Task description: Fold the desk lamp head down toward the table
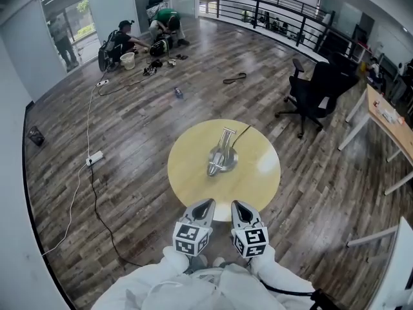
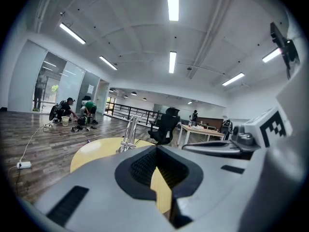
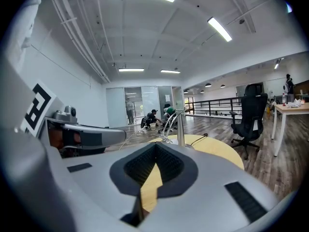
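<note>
Silver metal lamp [image 1: 221, 155] sits near the middle of the round table [image 1: 187, 176]; the top is smooth, pale yellow, with a glossy patch on its right side. Lamp: round base flat on the top, thin rods upright, narrow head slanting off them; can't read the exact fold angle. Thin black cord [image 1: 242, 132] leaves the base toward the far edge. Floor [image 1: 129, 141] is dark wood-grain planks. A black wheeled chair [image 1: 315, 90] stands far right, well clear of the table. Both grippers are grey moulded plastic with black ribbed pads and a black-and-white marker cube each. They sit side by side over the near table edge, aimed at the lamp and well short of it. Left gripper [image 1: 206, 202]: jaws fully together, tips meeting, nothing between them, no contact with the lamp. Right gripper [image 1: 237, 204]: same, tips closed and empty; only yellow table top shows through the slot behind the tips. White sleeves [image 1: 284, 283] behind both.
</note>
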